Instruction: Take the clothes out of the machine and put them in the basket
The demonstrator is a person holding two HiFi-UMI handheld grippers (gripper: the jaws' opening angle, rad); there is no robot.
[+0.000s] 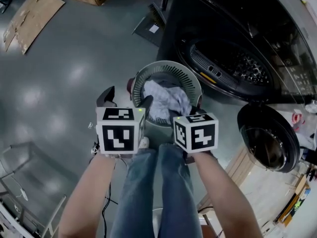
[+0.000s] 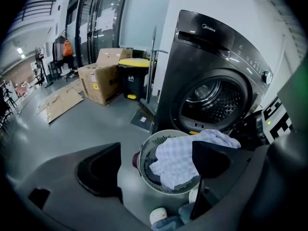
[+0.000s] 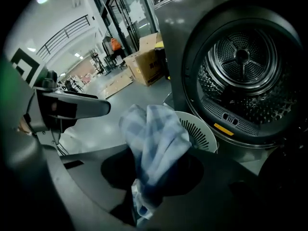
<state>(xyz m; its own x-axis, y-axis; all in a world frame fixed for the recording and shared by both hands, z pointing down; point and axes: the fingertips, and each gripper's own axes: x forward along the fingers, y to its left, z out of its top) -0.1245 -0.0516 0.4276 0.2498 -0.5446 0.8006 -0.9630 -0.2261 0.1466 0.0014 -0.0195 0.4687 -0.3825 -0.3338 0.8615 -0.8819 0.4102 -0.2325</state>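
Clothes (image 1: 166, 102) lie in the basket (image 1: 171, 65). Our right gripper (image 3: 154, 177) has its fingers clamped on a blue checked cloth (image 3: 154, 134) over it, and our left gripper (image 2: 159, 170) gapes empty. The machine's drum (image 3: 240, 61) looks bare, so we judge the job nearly done.

The checked cloth (image 3: 151, 138) pinched in my right gripper (image 3: 154, 174) covers its jaw tips and, just beyond them, the basket's (image 3: 201, 134) near rim. The machine's (image 3: 187, 42) top runs out of my view above the jaws.

Industrial hall; concrete floor (image 2: 72, 129); cardboard boxes (image 2: 103, 81)
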